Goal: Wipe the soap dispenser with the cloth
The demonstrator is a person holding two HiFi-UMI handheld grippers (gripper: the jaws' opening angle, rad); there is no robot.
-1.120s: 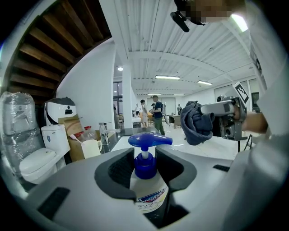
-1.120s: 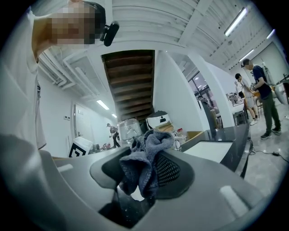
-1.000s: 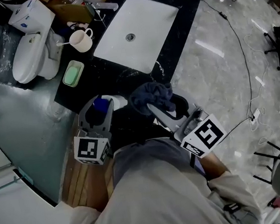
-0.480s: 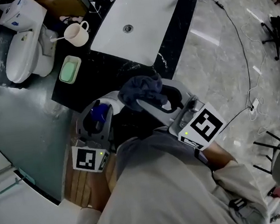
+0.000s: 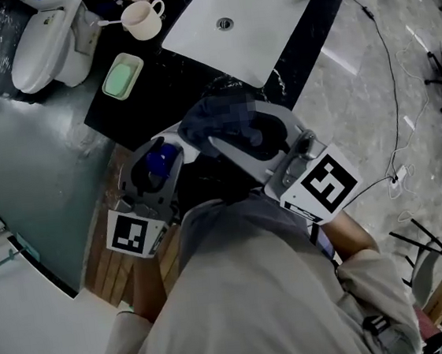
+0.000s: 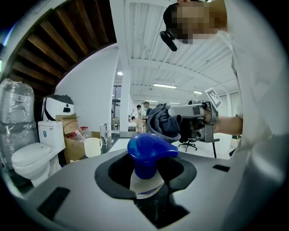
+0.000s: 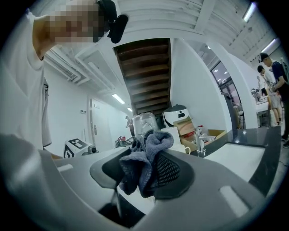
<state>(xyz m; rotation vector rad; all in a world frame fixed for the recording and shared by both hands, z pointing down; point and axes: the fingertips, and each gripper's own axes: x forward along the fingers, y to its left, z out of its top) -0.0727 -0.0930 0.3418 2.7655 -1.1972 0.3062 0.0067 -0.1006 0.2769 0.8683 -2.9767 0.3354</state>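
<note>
One pale soap dispenser (image 6: 146, 182) carries a blue pump head (image 6: 149, 151).

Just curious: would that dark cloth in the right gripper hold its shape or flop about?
Probably floppy: the cloth bunches in loose folds and droops between the jaws. Its fuzzy weave likely grips rather than slips.

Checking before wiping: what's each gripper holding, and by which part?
Left gripper holds the soap dispenser by its white body; right gripper clamps the bunched cloth.
</note>
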